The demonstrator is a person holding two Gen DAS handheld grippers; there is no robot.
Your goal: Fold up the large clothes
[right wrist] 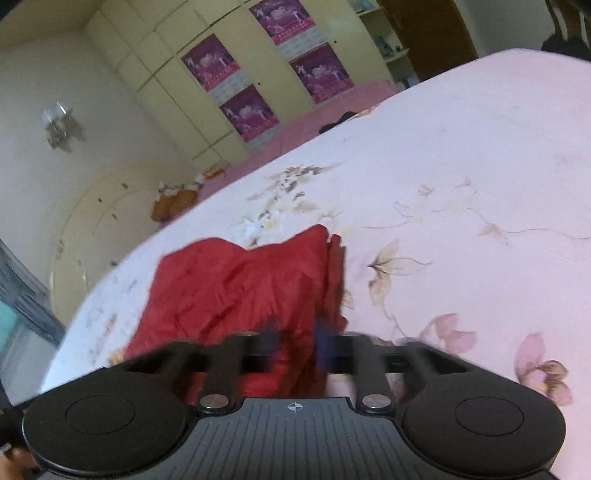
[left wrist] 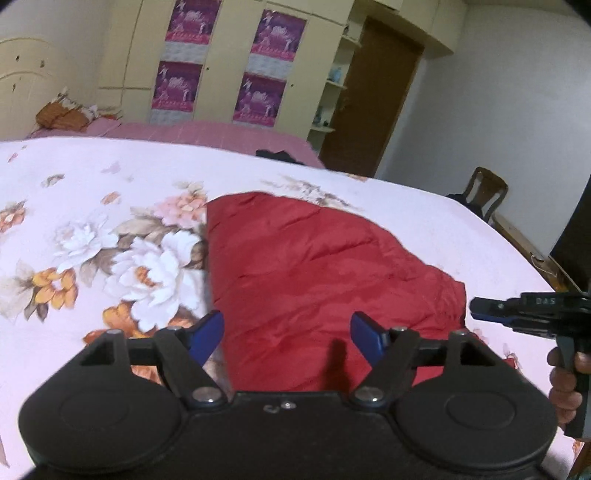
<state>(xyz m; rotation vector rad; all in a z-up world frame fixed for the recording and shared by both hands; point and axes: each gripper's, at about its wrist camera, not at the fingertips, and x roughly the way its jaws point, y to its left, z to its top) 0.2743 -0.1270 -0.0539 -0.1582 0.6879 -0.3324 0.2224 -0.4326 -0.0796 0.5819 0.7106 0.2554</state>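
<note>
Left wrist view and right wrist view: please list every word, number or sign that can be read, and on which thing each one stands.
"D45" (perhaps "D4S"): pale characters on top of the right tool, seen in the left wrist view.
Purple posters on the wardrobe doors: any print is too blurred to read in both views.
A small round cross mark, no letters: on the right tool's body.
Nothing else is readable.

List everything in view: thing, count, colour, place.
garment: one, red, folded on the bedspread
bedspread: one, pale pink floral, under the garment
sheet: one, pink, beyond the bedspread
posters: four, purple, on the wardrobe
wardrobe: one, cream, far wall
door: one, brown, right of the wardrobe
chair: one, wooden, right of the bed
left tongs: open, empty, over the garment
right tongs: nearly closed, empty, beside the garment
hand: one, gripping the right handle
</note>
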